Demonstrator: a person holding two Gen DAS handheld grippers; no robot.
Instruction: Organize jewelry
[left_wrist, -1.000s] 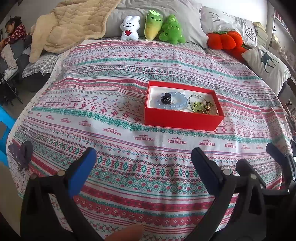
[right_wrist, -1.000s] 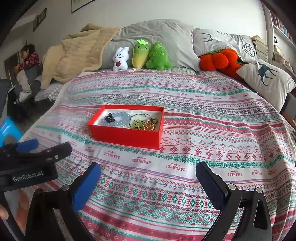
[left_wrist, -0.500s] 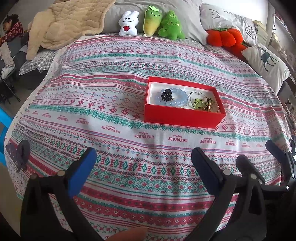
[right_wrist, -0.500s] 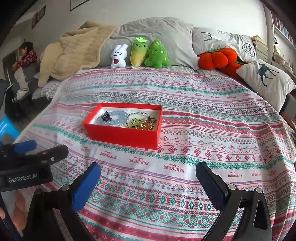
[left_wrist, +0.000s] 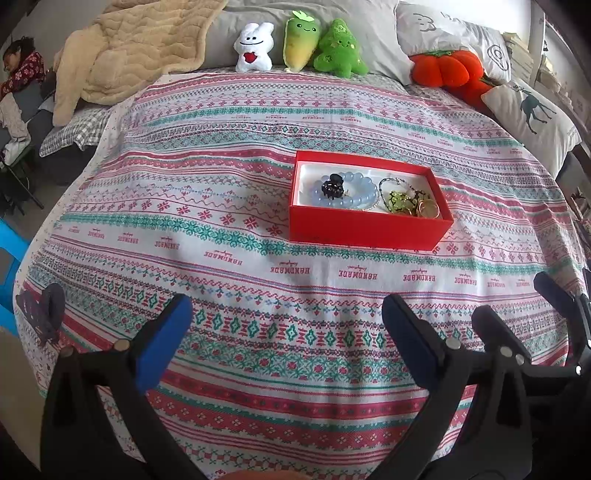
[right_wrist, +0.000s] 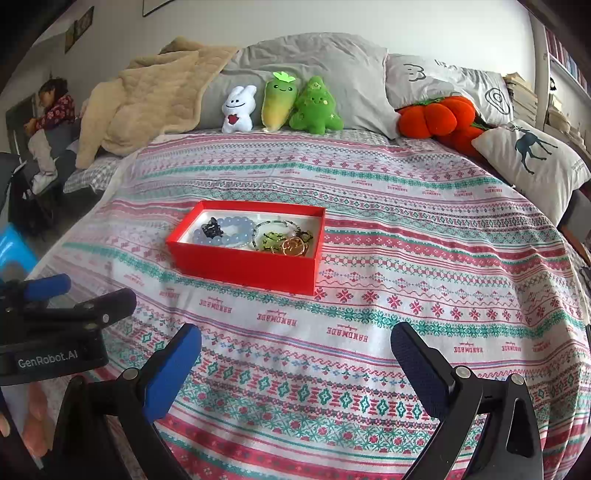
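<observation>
Below both lenses, gripper bodies are running out of frame. Left gripper (left_wrist: 284, 314) is hanging spread wide over the bedspread (left_wrist: 221, 258), grasping nothing; right gripper (right_wrist: 295, 343) is doing likewise. Ahead of both, well apart, a red box (left_wrist: 365, 229) is sitting on the bedspread, left of the right gripper's line. Inside are lying a blue bead bracelet (left_wrist: 354, 192), a black clip (left_wrist: 332, 185) on it, and a tangle of green and gold pieces (left_wrist: 410, 201), too small to sort.
</observation>
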